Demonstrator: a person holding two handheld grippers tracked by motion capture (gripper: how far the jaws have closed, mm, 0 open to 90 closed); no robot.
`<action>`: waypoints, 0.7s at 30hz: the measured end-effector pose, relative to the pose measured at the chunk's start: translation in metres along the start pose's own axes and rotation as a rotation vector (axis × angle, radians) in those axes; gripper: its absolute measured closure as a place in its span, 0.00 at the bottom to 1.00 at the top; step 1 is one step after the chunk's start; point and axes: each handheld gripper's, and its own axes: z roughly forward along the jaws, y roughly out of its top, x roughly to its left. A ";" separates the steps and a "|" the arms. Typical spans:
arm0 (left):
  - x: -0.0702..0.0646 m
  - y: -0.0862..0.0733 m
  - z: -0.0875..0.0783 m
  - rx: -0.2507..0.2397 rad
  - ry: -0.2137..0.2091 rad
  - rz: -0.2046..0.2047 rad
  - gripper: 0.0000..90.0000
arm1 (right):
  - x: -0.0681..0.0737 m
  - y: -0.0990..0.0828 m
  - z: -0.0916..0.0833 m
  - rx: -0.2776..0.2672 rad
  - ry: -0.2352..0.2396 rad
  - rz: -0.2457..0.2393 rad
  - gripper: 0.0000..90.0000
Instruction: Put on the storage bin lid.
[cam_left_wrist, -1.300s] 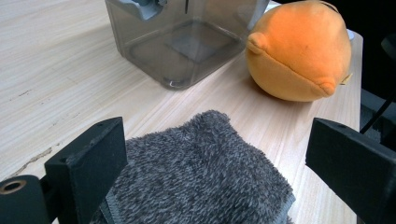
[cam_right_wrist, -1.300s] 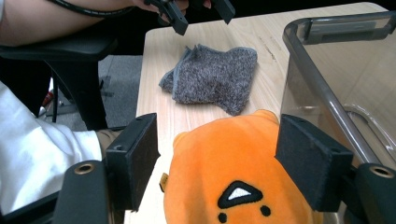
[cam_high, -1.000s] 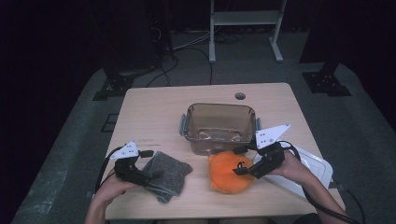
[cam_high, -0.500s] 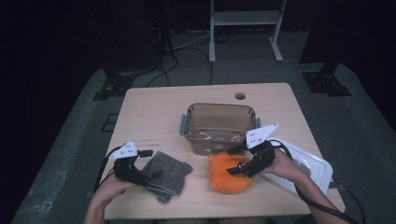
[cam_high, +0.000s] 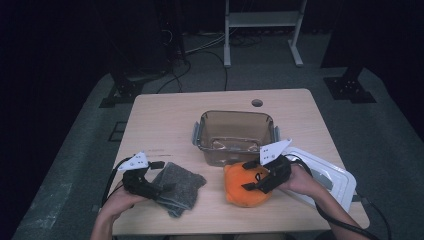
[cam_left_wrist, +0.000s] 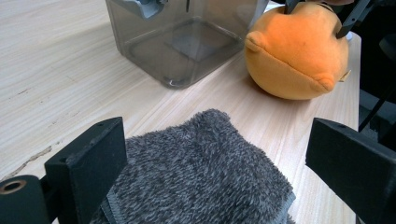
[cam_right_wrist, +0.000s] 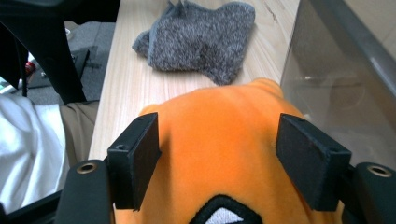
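A round orange plush toy (cam_high: 240, 189) lies near the table's front edge, just in front of a clear plastic container (cam_high: 235, 131). My right gripper (cam_high: 248, 176) comes down on it from the right. In the right gripper view the toy (cam_right_wrist: 219, 126) bulges up between the two pads. The jaws have just been closing a little, and they stand wide without visibly squeezing the plush. At the front left, my left gripper (cam_high: 159, 179) rests open at the edge of a folded grey fuzzy cloth (cam_high: 182, 187). That cloth (cam_left_wrist: 196, 182) lies between and below its spread jaws.
The container (cam_left_wrist: 187, 42) is open on top and looks empty. Its white lid (cam_high: 327, 175) lies flat at the front right, under my right forearm. The wooden table (cam_high: 170, 120) has a small round hole (cam_high: 257, 103) near its far edge.
My right gripper has moved left and down over the orange toy, so its jaws now straddle the top. The left gripper and the cloth have not moved.
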 end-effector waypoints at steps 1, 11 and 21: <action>0.000 0.000 0.000 0.000 0.000 0.000 0.05 | 0.000 -0.001 0.000 -0.001 0.000 0.007 0.34; -0.001 0.000 0.002 0.006 -0.003 0.000 0.05 | 0.004 -0.007 0.005 0.005 -0.014 0.016 0.34; -0.001 0.000 0.002 0.006 -0.001 -0.001 0.05 | 0.011 -0.009 0.013 0.022 -0.053 -0.003 0.32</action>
